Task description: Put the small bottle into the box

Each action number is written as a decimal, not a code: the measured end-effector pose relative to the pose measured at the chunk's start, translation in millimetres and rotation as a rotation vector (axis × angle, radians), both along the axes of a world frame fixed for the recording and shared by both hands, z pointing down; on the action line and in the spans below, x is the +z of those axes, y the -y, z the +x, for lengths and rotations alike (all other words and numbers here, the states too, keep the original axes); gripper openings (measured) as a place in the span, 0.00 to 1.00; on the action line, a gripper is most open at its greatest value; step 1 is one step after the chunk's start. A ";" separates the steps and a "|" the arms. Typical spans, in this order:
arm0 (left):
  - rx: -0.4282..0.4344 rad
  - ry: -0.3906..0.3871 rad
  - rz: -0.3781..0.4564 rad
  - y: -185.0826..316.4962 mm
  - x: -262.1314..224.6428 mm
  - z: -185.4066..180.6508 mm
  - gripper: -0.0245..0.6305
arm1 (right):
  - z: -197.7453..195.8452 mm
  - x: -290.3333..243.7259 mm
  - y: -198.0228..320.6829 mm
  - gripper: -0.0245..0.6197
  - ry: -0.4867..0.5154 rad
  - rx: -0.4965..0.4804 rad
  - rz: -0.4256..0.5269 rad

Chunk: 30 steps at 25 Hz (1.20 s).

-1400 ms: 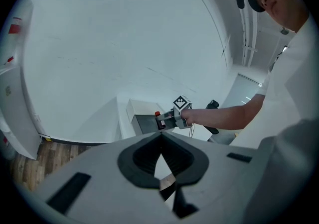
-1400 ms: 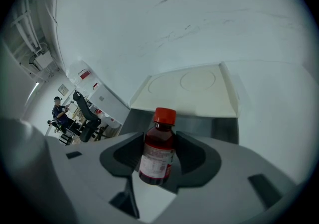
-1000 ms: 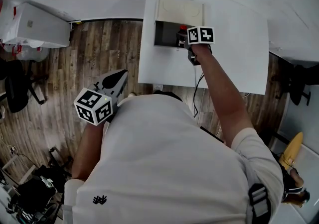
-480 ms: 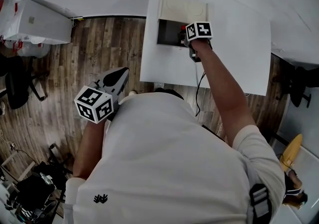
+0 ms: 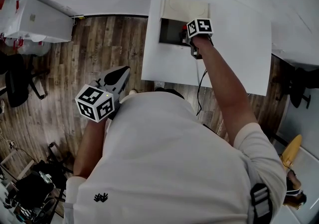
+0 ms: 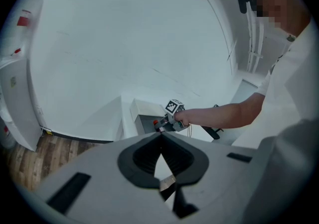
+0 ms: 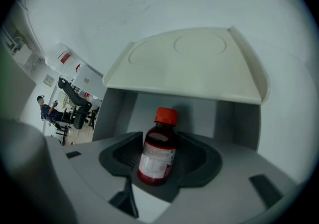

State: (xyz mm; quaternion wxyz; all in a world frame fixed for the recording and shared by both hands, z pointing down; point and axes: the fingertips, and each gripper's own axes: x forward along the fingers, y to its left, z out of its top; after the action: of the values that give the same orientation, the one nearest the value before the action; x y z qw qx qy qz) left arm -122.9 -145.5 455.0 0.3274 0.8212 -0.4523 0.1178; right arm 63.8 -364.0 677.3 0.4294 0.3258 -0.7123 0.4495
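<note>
Left gripper hangs low by the person's left side over the wood floor, well off the table; jaw tips meet, nothing in them. Plenty of free floor around it.

Right arm reaches out across the white table. Right gripper sits at the mouth of the box, jaws wide and opening. The small bottle, dark with a red cap, stands between them, tilted a little. The left pad's ribbed face shows just clear of its side; the right pad is very close, contact unclear. The box's grey inner walls are right behind and beside the bottle, with the raised lid overhanging above, so there is little room to the sides or upward.

The box sits at the table's far left corner, close to the left and far edges. Bare tabletop lies open to its right and toward the person.

Count: one bottle, one box, one table, two grippers.

Versus a second ago: the right gripper is a bit farther over the box opening, and the red cap seen beside its marker cube no longer shows in the head view. The left gripper is unchanged.
</note>
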 end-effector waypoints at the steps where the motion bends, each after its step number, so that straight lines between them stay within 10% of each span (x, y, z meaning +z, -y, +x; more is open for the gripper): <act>1: 0.000 0.000 0.000 -0.3 0.1 -0.4 0.05 | -0.1 0.3 0.6 0.38 0.001 0.004 -0.003; 30: 0.045 0.011 0.020 -13.0 -1.1 -8.4 0.05 | 10.5 -14.7 0.6 0.42 -0.013 0.066 0.059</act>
State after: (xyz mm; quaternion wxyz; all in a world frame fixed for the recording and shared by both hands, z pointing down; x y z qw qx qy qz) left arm -131.3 -132.4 453.9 0.3138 0.8337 -0.4367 0.1252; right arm 74.3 -364.6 662.6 0.4093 0.3646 -0.7113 0.4400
